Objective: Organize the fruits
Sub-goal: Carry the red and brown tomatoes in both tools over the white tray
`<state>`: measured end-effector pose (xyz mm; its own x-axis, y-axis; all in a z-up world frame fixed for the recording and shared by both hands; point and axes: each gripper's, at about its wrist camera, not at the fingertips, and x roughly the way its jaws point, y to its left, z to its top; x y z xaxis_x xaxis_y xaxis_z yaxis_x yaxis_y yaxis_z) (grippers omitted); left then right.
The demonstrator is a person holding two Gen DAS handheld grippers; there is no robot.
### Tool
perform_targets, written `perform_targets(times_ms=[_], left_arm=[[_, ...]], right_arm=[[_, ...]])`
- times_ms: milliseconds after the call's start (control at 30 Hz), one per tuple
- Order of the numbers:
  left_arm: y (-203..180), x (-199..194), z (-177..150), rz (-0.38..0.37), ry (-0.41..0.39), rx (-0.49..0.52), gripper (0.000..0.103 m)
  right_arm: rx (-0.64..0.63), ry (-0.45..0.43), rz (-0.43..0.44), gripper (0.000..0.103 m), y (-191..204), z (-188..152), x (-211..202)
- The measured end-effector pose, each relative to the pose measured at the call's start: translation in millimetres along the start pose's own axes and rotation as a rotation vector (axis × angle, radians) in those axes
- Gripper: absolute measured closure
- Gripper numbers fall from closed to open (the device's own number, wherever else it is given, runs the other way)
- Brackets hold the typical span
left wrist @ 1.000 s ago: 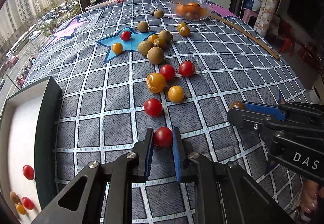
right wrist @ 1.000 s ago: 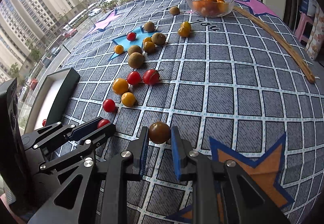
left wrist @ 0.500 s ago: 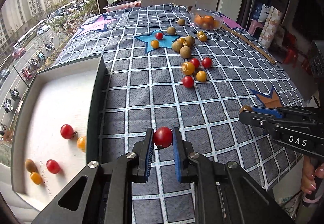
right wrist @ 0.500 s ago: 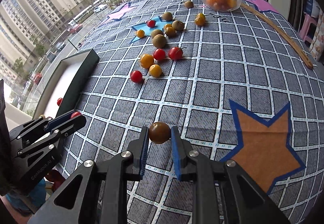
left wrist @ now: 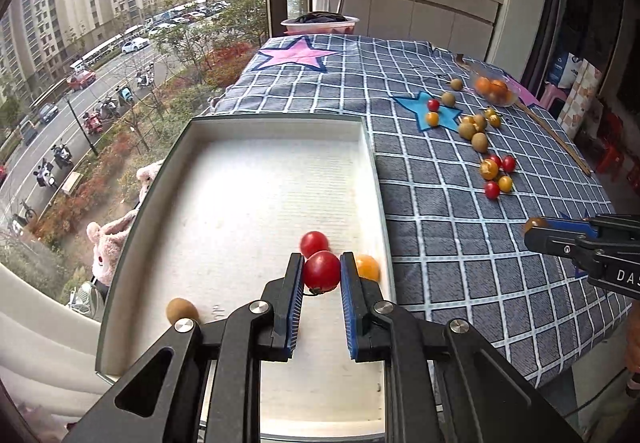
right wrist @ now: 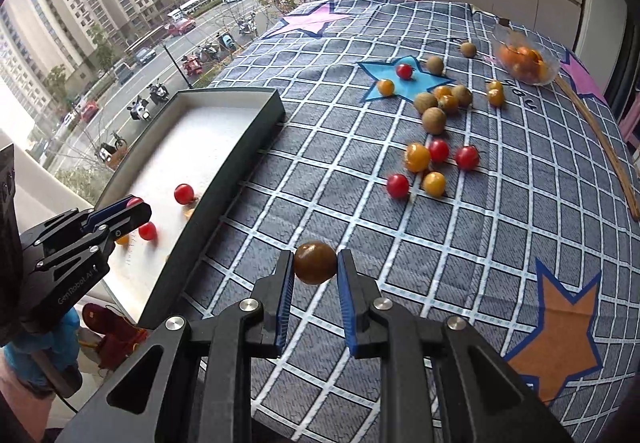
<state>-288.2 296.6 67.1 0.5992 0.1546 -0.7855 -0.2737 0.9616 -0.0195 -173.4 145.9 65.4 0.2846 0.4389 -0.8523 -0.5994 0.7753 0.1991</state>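
1. Left wrist view: left gripper (left wrist: 321,270), jaws clamped on red tomato (left wrist: 321,271), above white tray (left wrist: 256,179); second red tomato (left wrist: 313,241) and yellow tomato (left wrist: 367,267) lie in tray.
2. Right wrist view: right gripper (right wrist: 315,263), jaws clamped on brown fruit (right wrist: 315,262), above checked worktop (right wrist: 340,147); loose fruits (right wrist: 434,121) scattered beyond.

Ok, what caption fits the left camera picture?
Left gripper holds a red tomato over the white tray.

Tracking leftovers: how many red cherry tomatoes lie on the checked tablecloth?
4 red cherry tomatoes: one on the blue star, two mid-cloth, one nearer the white tray; none apparently hidden.
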Motion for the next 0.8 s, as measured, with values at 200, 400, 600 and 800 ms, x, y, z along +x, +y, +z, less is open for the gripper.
perform_targets(times_ms=[200,400,600,800], left_arm=[[43.5,14.9,5.6,0.062,0.012,-0.065,0.084],[65.1,36.7,20.7,0.079,0.031,-0.111,0.084],[75.4,58.3,27.2,0.101,0.076,-0.125,0.084],[73.0,71.0,25.9,0.121,0.116,-0.097,0.084]], right_arm=[[-0.054,0.023,0.033,0.079,40.9,21.7,21.6],[-0.078,0.045,0.07,0.08,73.9,48.8,50.7],[-0.109,0.064,0.064,0.08,98.1,74.4,81.8],[-0.132,0.101,0.053,0.08,110.3,90.7,111.5]])
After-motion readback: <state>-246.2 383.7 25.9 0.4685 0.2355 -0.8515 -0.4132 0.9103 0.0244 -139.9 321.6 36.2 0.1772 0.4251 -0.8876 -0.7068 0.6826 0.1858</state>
